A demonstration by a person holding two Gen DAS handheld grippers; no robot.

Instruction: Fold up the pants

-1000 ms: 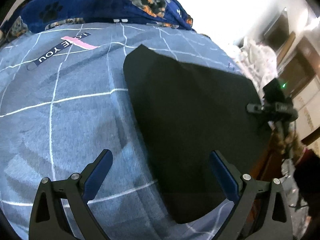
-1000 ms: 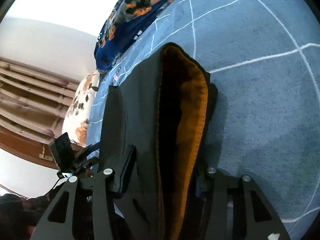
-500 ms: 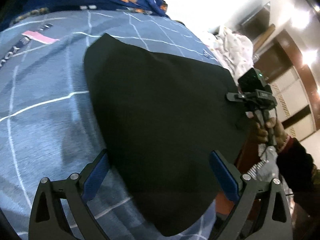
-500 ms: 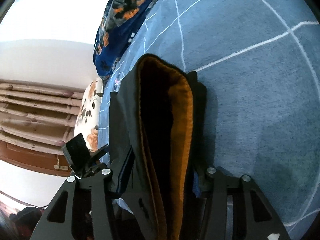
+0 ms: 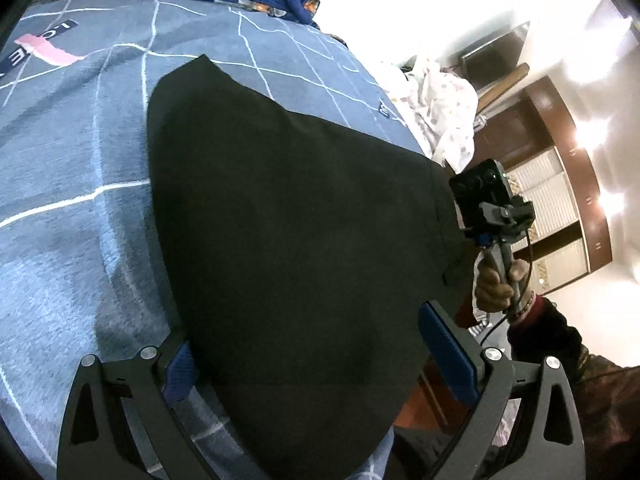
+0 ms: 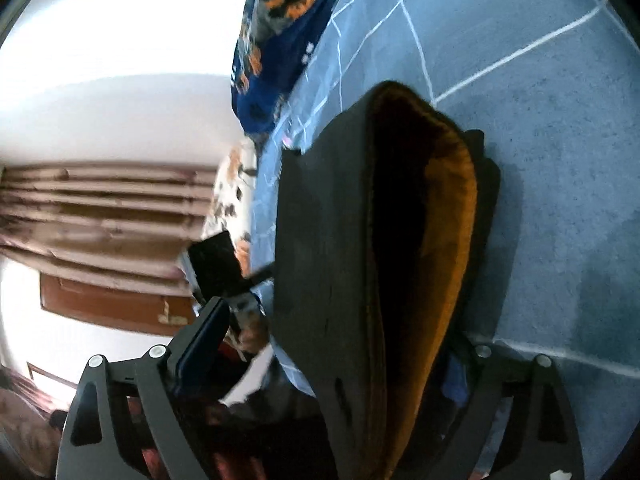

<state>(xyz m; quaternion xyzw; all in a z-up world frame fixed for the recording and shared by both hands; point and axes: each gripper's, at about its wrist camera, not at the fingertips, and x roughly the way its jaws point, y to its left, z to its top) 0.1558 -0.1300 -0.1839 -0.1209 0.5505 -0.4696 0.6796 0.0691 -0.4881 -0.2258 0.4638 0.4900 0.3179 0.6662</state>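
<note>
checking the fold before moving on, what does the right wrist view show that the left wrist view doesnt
Only the right wrist view shows the orange lining inside the pants' open end, between the right gripper's opening jaws, which no longer pinch it, plus a flowered pillow. Only the left wrist view shows the pants as a flat black panel, the open left gripper over its near edge, and the hand holding the other gripper. Both show the blue grid bedspread and dark patterned blanket.

Right gripper (image 6: 332, 360) jaws opening
</note>
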